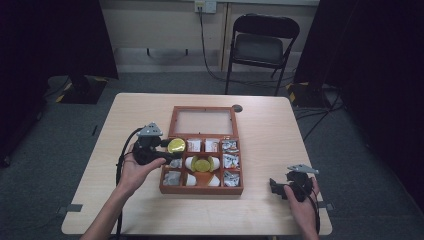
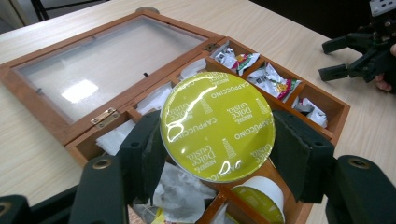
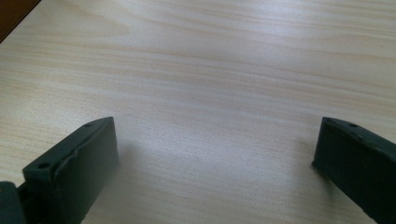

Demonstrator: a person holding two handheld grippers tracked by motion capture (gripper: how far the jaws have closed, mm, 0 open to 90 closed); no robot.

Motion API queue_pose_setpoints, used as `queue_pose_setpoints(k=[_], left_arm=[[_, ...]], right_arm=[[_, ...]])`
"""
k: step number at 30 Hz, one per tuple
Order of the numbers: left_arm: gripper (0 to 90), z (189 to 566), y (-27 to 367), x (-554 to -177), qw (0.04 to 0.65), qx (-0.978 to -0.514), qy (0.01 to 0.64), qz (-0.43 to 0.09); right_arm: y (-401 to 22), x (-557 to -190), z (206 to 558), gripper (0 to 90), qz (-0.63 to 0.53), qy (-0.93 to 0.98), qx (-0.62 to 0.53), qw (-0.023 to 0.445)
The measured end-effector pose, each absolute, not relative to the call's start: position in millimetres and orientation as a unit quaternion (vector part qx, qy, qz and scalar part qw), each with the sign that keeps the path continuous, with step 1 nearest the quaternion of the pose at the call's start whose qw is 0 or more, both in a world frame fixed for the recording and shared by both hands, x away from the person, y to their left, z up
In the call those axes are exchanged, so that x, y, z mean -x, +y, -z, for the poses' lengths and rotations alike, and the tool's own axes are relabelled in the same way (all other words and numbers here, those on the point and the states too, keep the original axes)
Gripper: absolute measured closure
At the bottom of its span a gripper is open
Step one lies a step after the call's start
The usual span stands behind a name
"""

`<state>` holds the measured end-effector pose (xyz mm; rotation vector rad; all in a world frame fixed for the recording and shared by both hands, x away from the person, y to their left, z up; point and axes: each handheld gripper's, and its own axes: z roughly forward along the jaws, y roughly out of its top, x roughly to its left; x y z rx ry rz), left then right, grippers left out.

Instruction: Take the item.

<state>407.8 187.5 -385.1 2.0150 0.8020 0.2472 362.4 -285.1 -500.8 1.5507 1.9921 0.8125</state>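
Note:
My left gripper (image 2: 217,151) is shut on a coffee capsule (image 2: 217,126) with a yellow-green foil lid printed "Cappuccino"; both pads press its sides. In the high view this left gripper (image 1: 170,148) holds the capsule (image 1: 176,145) over the left side of an open wooden box (image 1: 201,189) with a glass lid (image 1: 203,122) folded back. A second yellow-lidded capsule (image 1: 202,163) lies in the box's middle compartment, also seen as the capsule (image 2: 259,203) below the held one. My right gripper (image 1: 274,186) rests open on the table at the lower right, jaws wide over bare wood (image 3: 210,140).
The box compartments hold white sachets (image 1: 194,145) and several foil packets (image 1: 230,161) on the right column. A black folding chair (image 1: 260,47) stands beyond the table's far edge. Bare tabletop (image 1: 130,115) lies left of the box.

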Motion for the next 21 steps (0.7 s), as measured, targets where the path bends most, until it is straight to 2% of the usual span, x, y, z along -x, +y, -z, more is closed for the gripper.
queue_pose_setpoints(k=[21], left_arm=[[38.2, 381, 222, -407, 0.465, -0.805, 0.350, -0.115]], right_arm=[[-285, -363, 501, 0.0, -0.297, 0.729, -0.567, 0.242]])
